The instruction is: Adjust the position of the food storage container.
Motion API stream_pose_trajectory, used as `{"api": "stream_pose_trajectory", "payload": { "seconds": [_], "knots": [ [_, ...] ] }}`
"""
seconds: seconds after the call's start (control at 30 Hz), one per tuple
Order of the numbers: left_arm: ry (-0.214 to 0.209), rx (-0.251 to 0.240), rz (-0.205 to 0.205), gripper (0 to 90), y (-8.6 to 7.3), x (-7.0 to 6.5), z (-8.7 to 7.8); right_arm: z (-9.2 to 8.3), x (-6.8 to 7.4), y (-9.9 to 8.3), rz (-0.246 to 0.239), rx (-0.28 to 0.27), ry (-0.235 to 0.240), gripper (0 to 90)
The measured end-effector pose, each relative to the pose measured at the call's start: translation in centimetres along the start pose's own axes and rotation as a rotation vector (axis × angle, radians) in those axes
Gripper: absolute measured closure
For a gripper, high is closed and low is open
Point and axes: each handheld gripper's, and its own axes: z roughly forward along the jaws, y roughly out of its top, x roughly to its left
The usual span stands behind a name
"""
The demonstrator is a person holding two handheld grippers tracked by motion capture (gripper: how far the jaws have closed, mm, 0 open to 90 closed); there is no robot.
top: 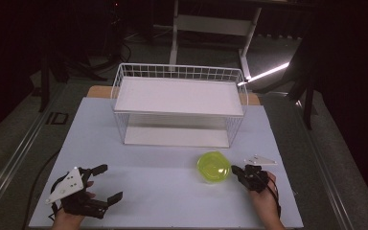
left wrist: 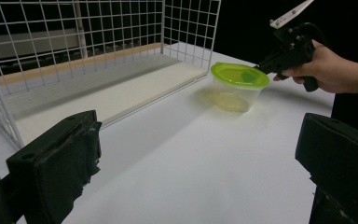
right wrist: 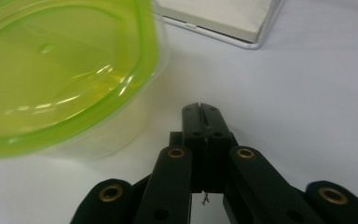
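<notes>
Just left of closed right gripper [top: 235, 169]: green-lidded container [top: 213, 166], nothing gripped.

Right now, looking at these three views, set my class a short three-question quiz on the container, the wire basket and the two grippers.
1. True or false: the lime-lidded container sits inside the white wire basket.
2. Multiple choice: which gripper has its jaws spread wide with nothing between them? A) left gripper B) right gripper C) both
3. Short answer: where does the right gripper's tip point, seen from the high view?

Key
1. False: it stands on the white table, in front of the basket.
2. A: the right gripper's jaws are pressed together.
3. At the container's right side, close to its lid rim; contact cannot be told.
</notes>
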Motion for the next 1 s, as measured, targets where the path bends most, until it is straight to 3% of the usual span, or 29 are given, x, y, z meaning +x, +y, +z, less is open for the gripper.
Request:
{"api": "stream_pose_trajectory", "payload": {
  "seconds": [0.13, 0.33, 0.77, 0.83, 1.0],
  "knots": [
    [0.001, 0.001, -0.003, 0.9, 0.0, 0.1, 0.0, 0.7, 0.2, 0.2, 0.001, 0.007, 0.021, 90.0],
    [0.001, 0.003, 0.002, 0.9, 0.0, 0.0, 0.0, 1.2, 1.8, 0.1, 0.006, 0.020, 0.096, 90.0],
    [-0.003, 0.001, 0.005, 0.9, 0.0, -0.1, -0.1, 2.4, 6.8, 0.9, -0.079, 0.042, 0.230, 90.0],
    [-0.003, 0.001, 0.002, 0.9, 0.0, 0.0, -0.1, 2.6, 6.7, 0.8, -0.052, 0.046, 0.241, 90.0],
    [-0.003, 0.001, 0.004, 0.9, 0.0, 0.0, -0.1, 3.0, 5.5, 1.4, -0.041, 0.042, 0.182, 90.0]
  ]
}}
